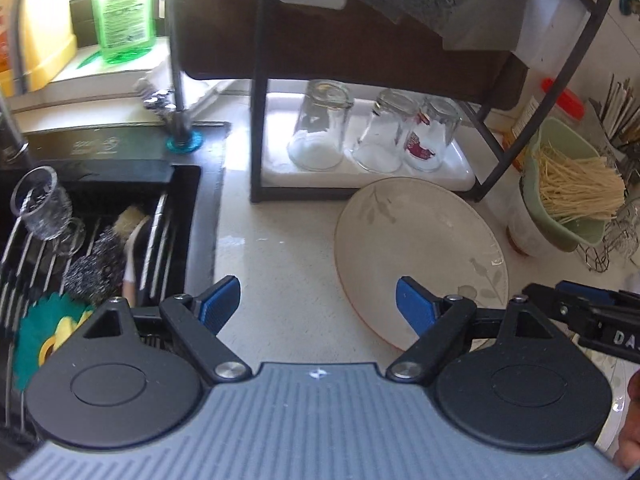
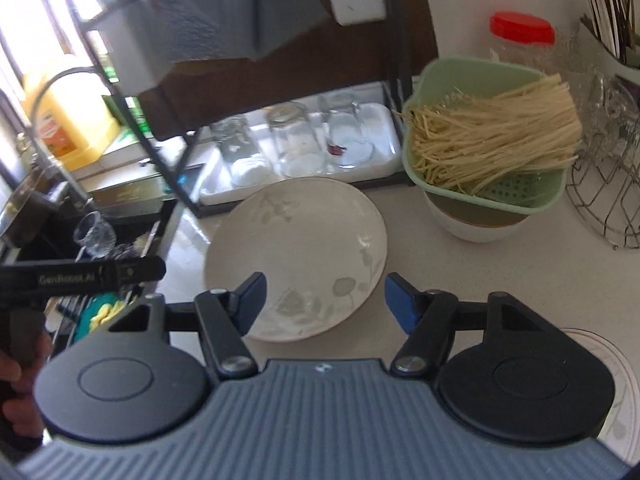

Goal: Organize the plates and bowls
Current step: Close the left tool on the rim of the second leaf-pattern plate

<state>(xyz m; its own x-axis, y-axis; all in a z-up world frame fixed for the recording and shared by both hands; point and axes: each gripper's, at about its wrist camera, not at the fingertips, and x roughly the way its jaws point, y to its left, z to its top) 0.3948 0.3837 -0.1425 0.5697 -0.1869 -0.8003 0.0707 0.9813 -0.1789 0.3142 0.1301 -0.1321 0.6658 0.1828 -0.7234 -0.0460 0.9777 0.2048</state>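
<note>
A cream plate [image 1: 420, 256] with a pale leaf print lies flat on the white counter, in front of the dish rack. My left gripper [image 1: 318, 304] hovers open over the counter, its right pad over the plate's near left rim. In the right wrist view the same plate [image 2: 296, 256] lies ahead, and my right gripper [image 2: 326, 300] stands open above its near right edge, pads clear of it. A second plate [image 2: 618, 380] peeks out at the lower right, mostly hidden. A white bowl [image 2: 480, 228] sits under a green colander [image 2: 440, 80] of noodles.
A dark metal dish rack [image 1: 258, 120] stands behind the plate, with three upturned glasses [image 1: 320, 128] on its white tray. The black sink [image 1: 100, 240] at the left holds a glass, scrubbers and a brush. A wire basket [image 2: 608, 200] and a red-lidded jar [image 2: 520, 36] stand at the right.
</note>
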